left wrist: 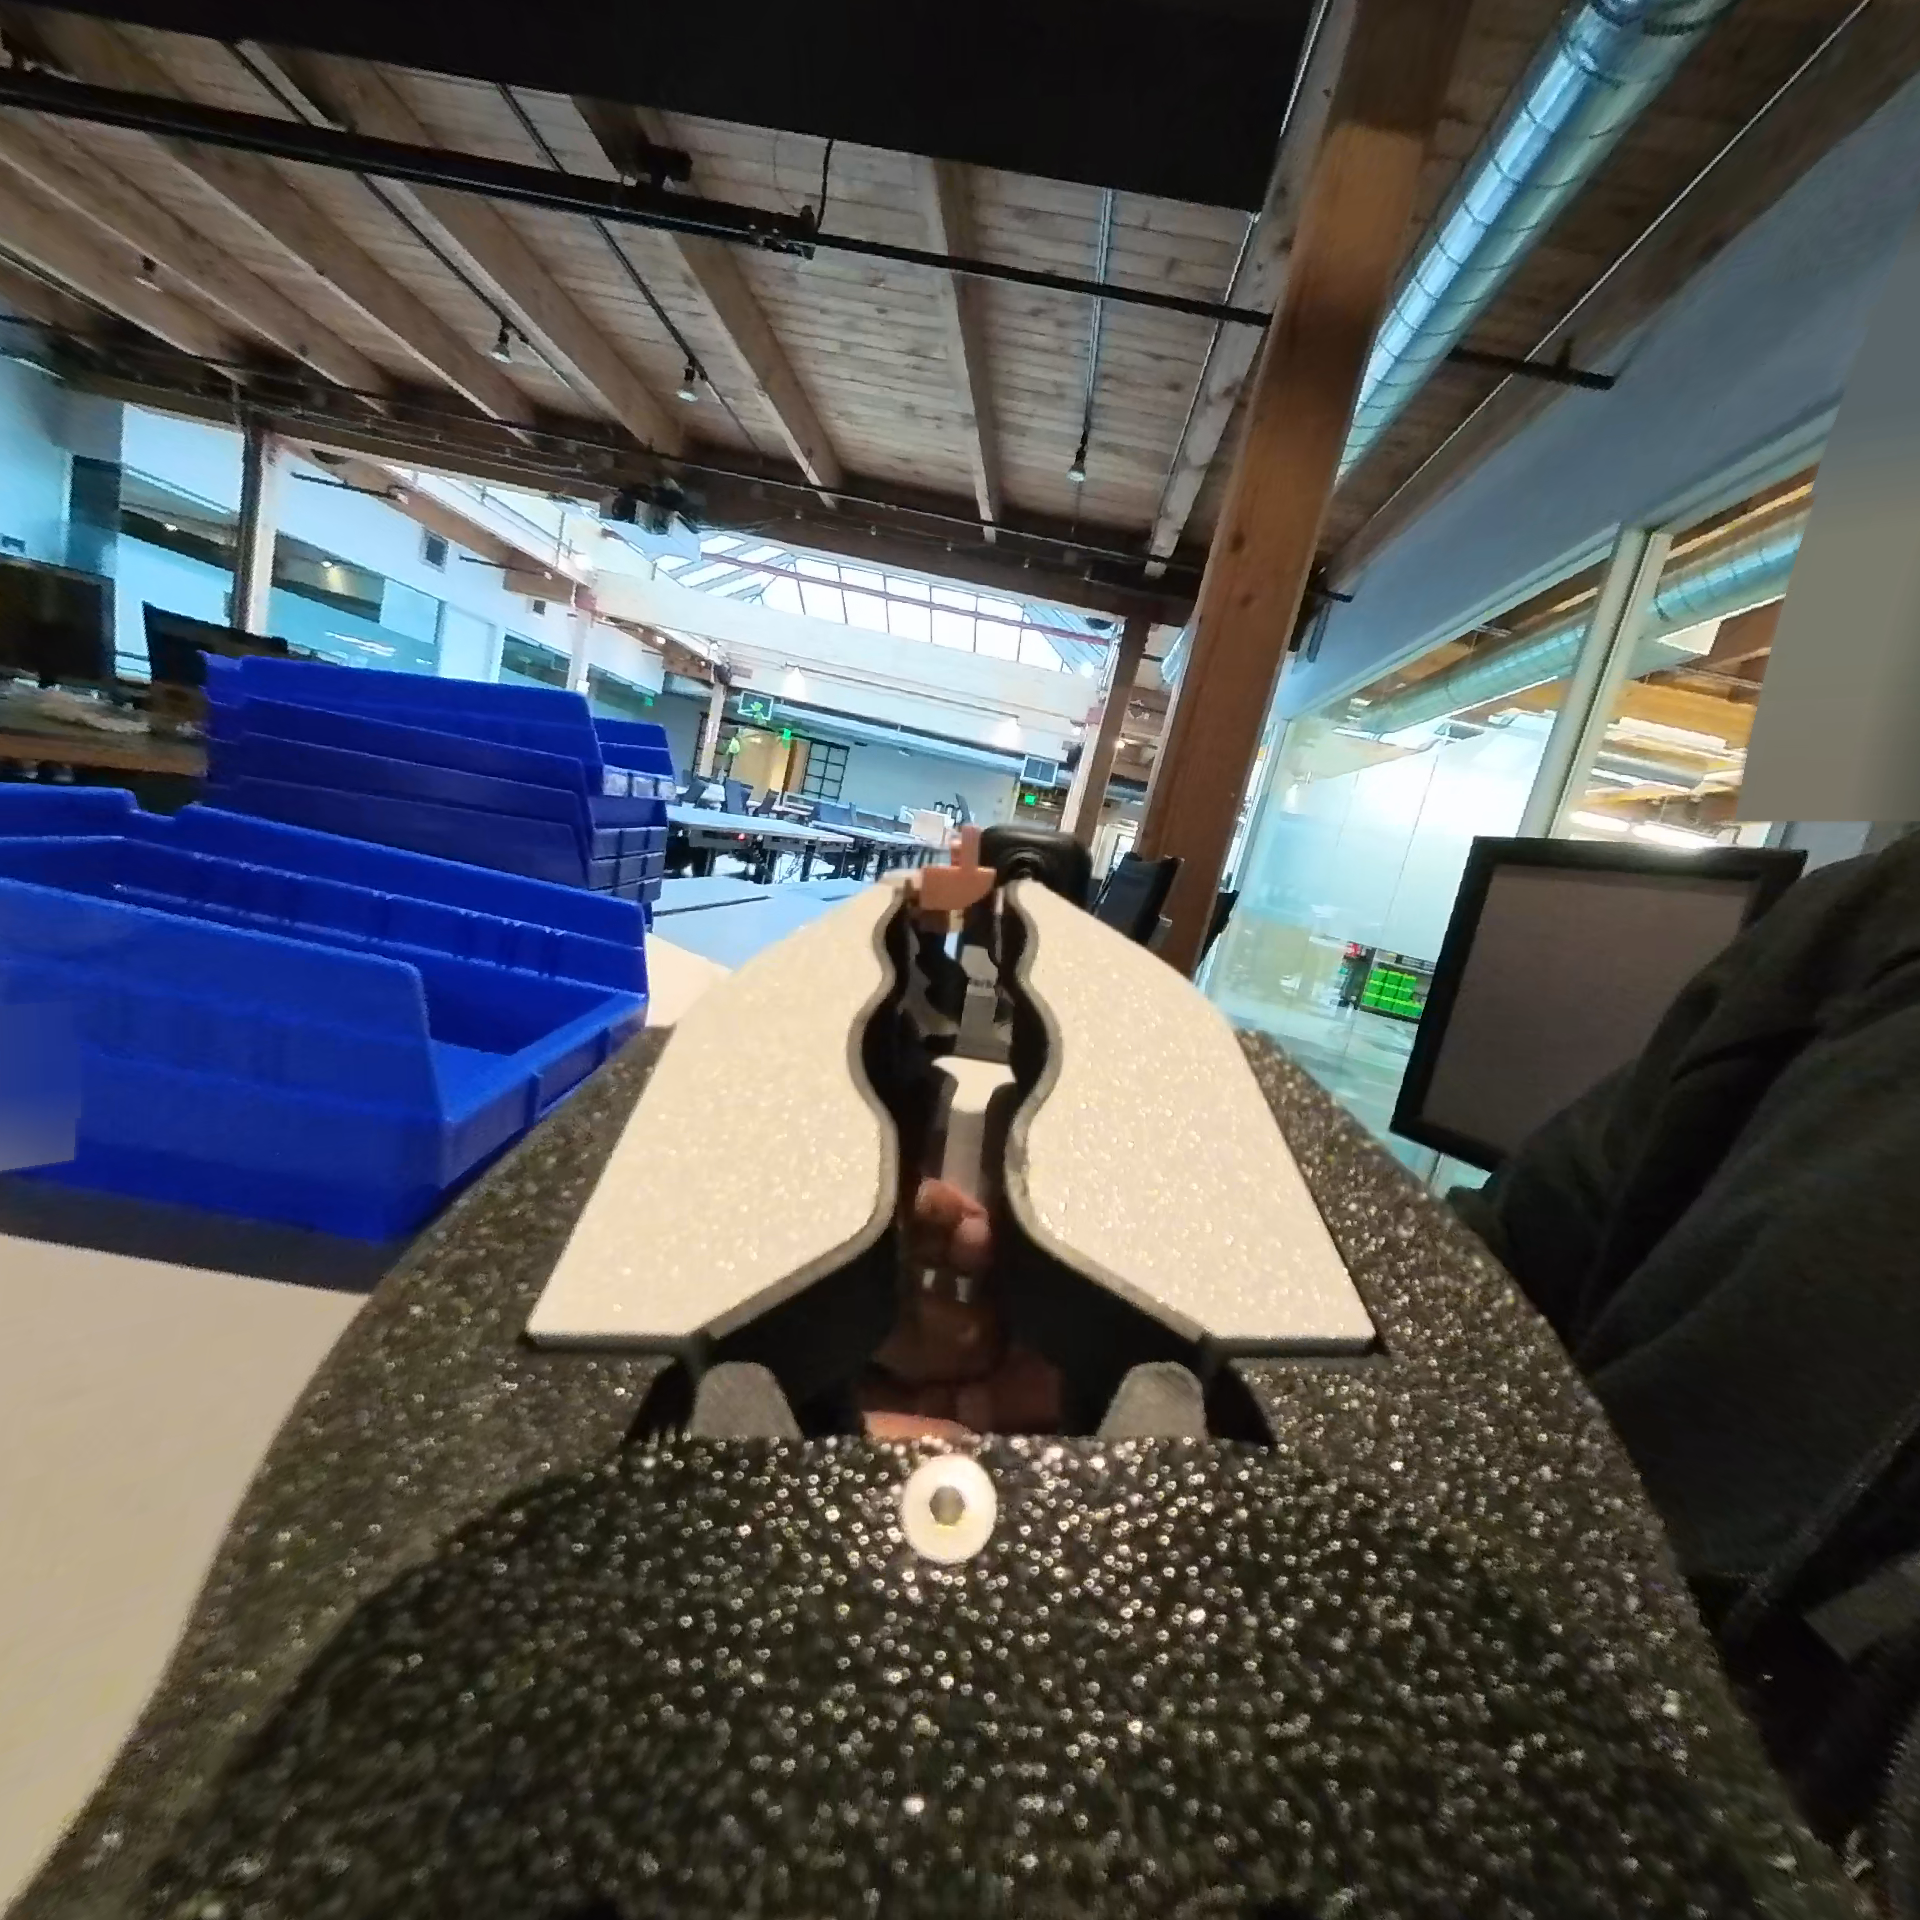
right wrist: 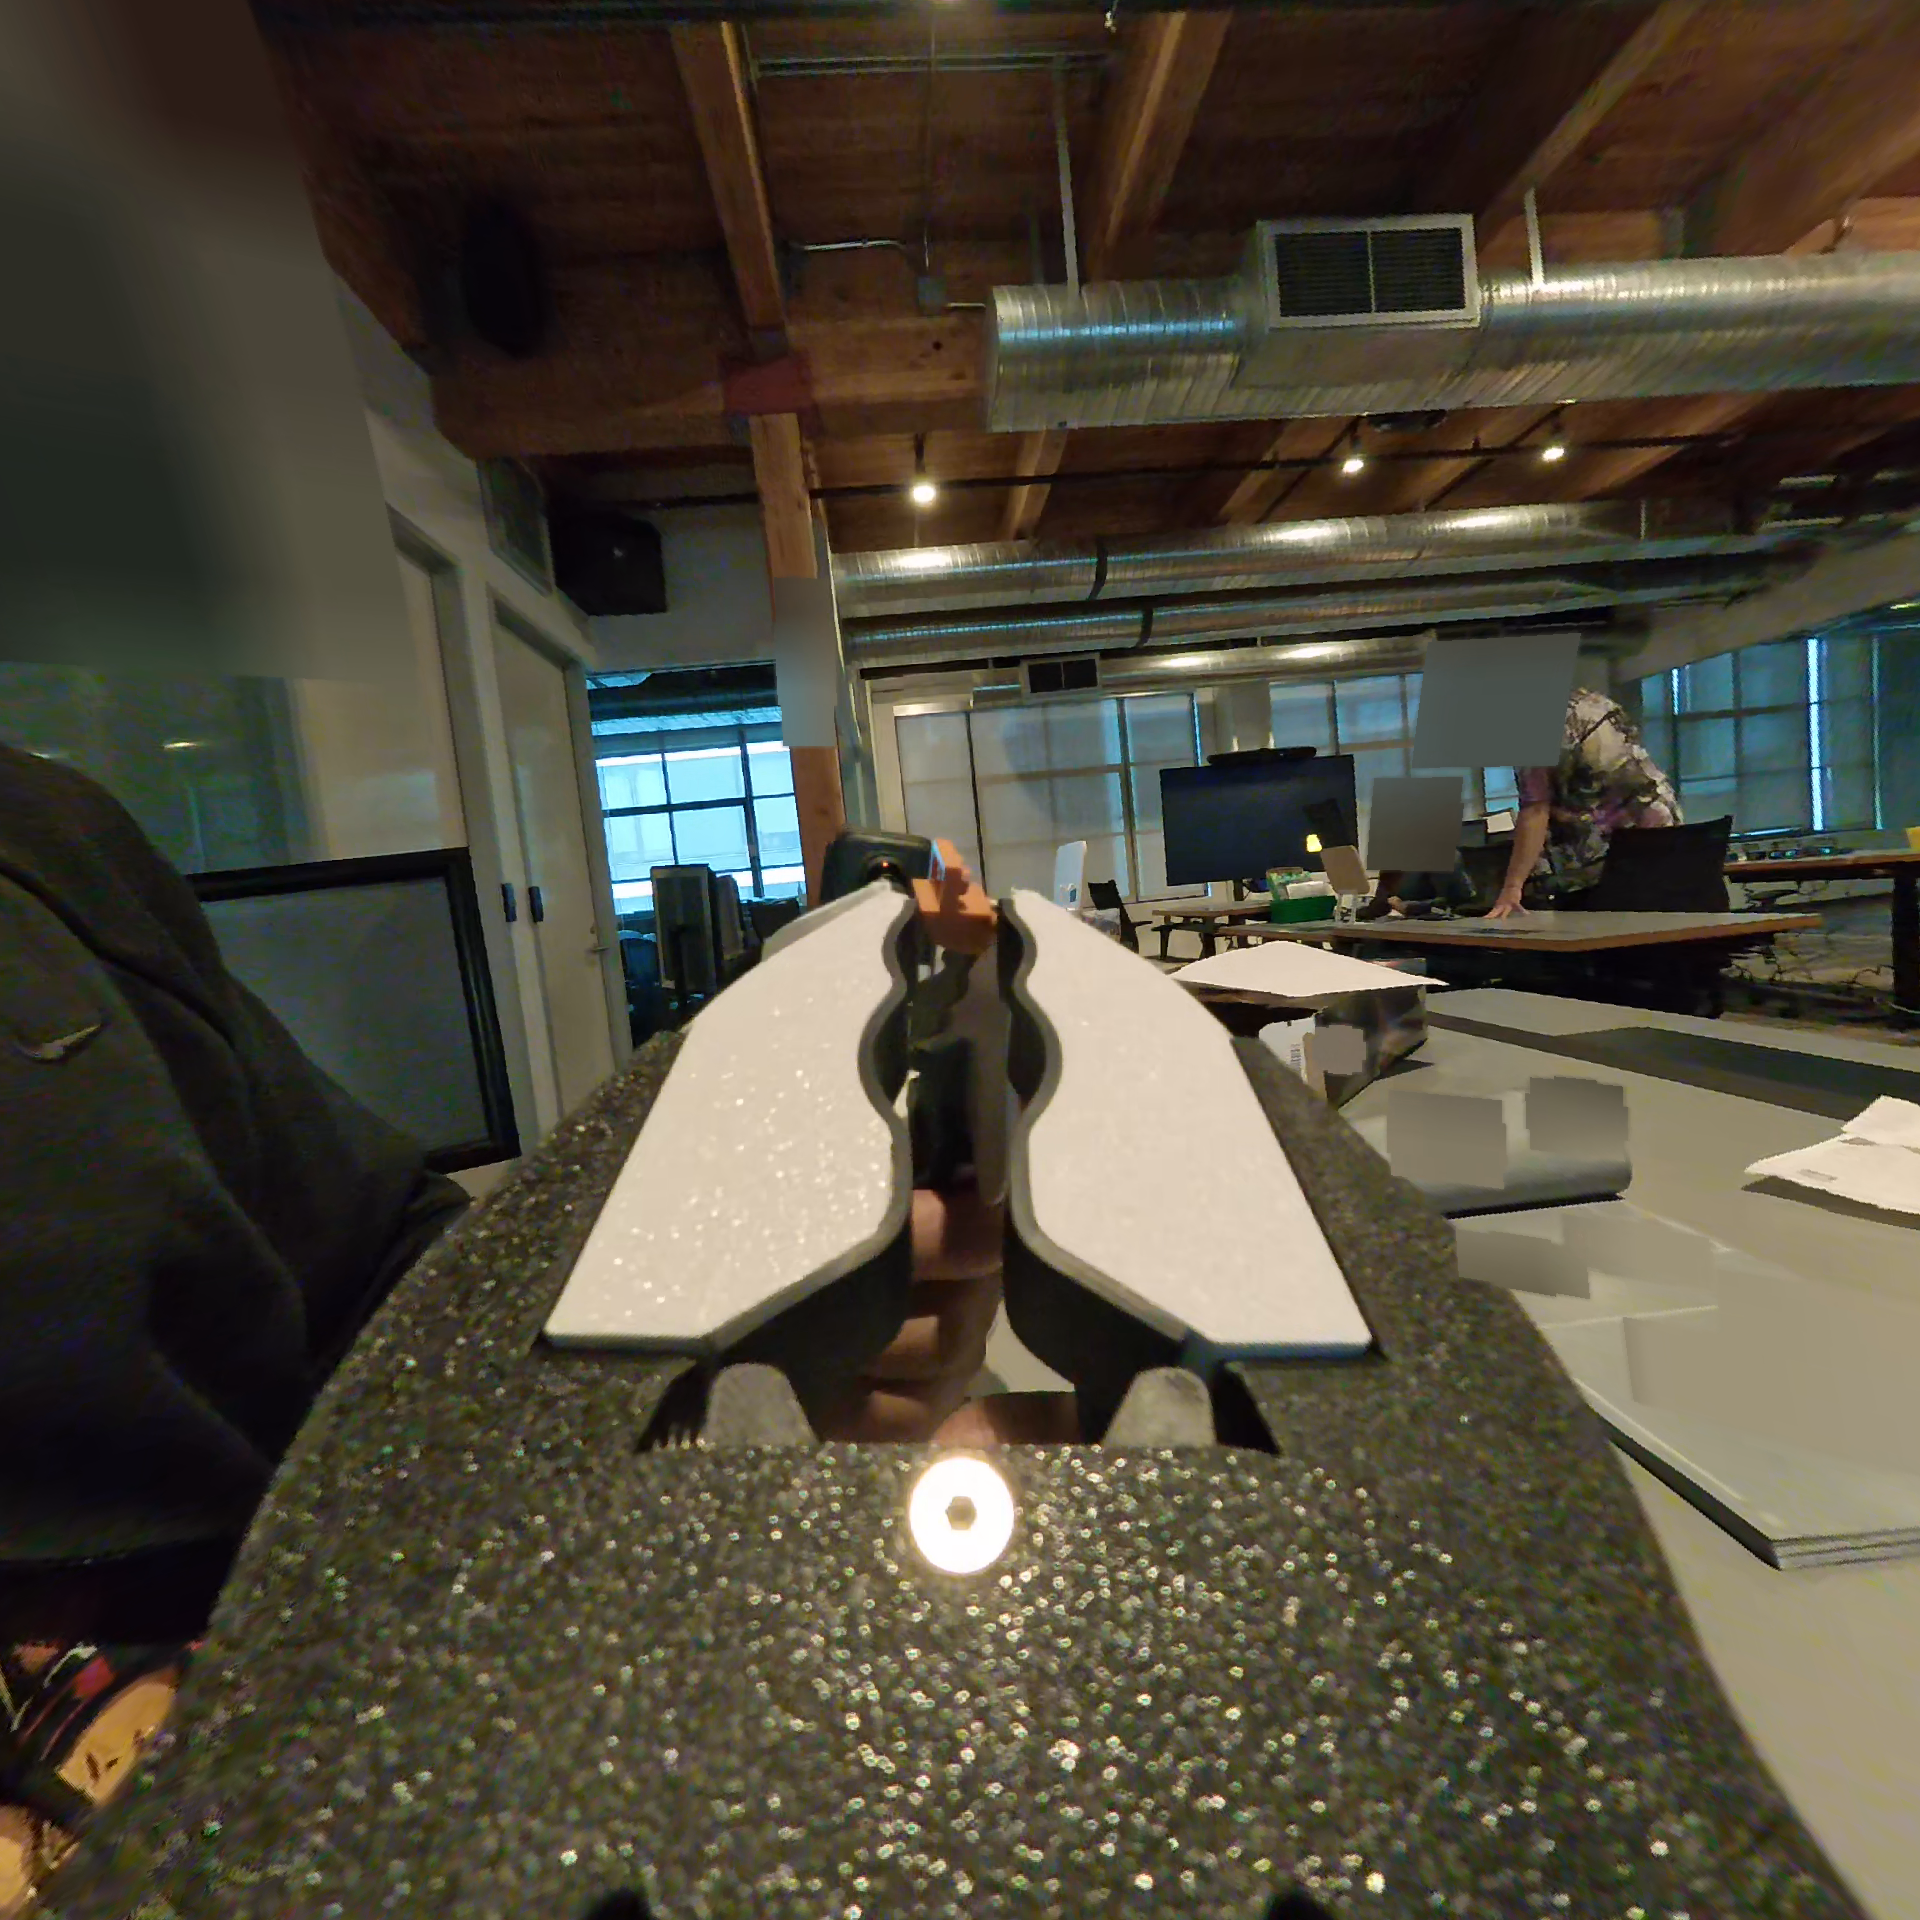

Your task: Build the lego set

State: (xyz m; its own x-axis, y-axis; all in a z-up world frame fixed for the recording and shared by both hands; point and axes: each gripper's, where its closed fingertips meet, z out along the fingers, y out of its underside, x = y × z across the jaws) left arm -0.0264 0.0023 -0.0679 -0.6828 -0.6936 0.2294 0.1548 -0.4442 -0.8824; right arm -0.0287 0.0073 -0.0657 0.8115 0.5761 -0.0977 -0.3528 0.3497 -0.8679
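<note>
While both tools are tilting upward toward the timber ceiling, the left gripper (left wrist: pixel 951 891) is pinching a small tan-brown lego piece (left wrist: pixel 948 885) at its narrowed tips, centre frame, with the other tool's camera just behind. Blue bins (left wrist: pixel 312 987) are sitting at left, a dark monitor (left wrist: pixel 1579 997) at right. The right gripper (right wrist: pixel 961 914) is clamping an orange-brown lego piece (right wrist: pixel 958 912) likewise; farther off, a person (right wrist: pixel 1590 800) is leaning over a desk (right wrist: pixel 1558 928).

Bright skylight left view; dimmer right view; fisheye-bent edges; foreground soft.
</note>
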